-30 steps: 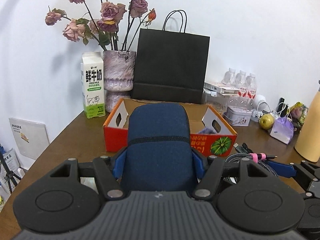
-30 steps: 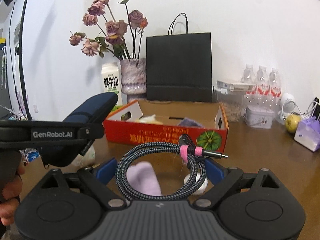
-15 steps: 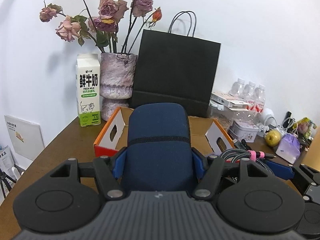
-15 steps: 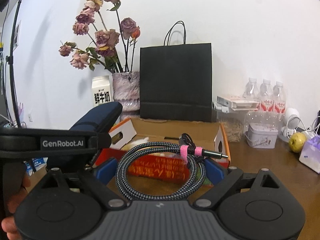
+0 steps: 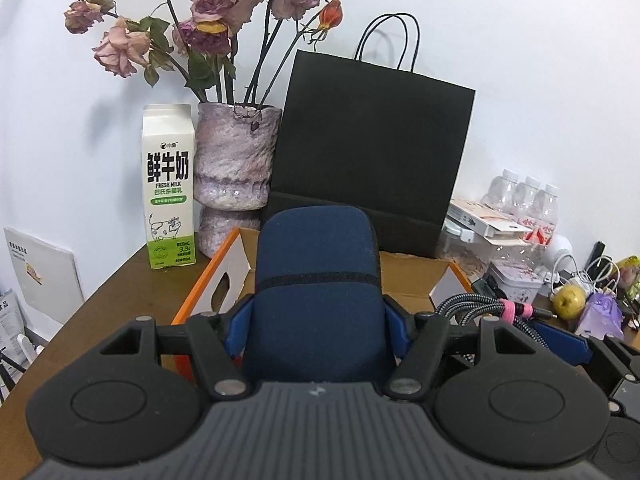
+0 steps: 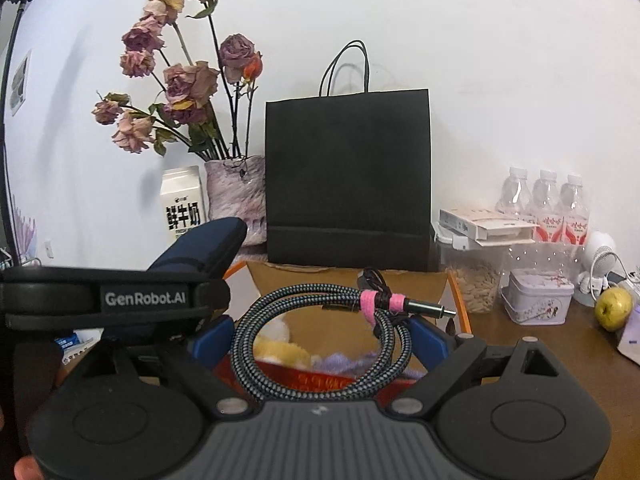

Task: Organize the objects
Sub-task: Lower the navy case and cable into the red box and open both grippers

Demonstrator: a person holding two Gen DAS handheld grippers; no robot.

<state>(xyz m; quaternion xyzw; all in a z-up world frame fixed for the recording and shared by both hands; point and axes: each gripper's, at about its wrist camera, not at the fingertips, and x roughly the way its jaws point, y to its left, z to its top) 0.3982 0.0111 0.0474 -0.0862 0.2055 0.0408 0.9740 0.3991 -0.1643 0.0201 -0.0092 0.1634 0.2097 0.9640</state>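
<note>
My left gripper (image 5: 316, 320) is shut on a dark blue padded case (image 5: 316, 280), which sticks out forward over the near wall of the orange cardboard box (image 5: 222, 276). My right gripper (image 6: 320, 340) is shut on a coiled braided cable (image 6: 320, 344) bound with pink ties; its plug points right. The cable hangs over the box (image 6: 456, 300), where a yellow and a purple soft item lie. In the right wrist view the left gripper and the blue case (image 6: 200, 248) appear at the left. In the left wrist view the cable (image 5: 492, 308) shows at the right.
Behind the box stand a black paper bag (image 5: 372, 152), a vase of dried roses (image 5: 234, 160) and a milk carton (image 5: 168, 188). To the right are water bottles (image 6: 544, 208), a clear container (image 6: 476, 272), a tin (image 6: 536, 296) and a green apple (image 6: 614, 308).
Both grippers have moved forward toward the box with their loads; the box, bag and vase look nearer. The cable now hangs over the box's inside. Both grips are unchanged.
</note>
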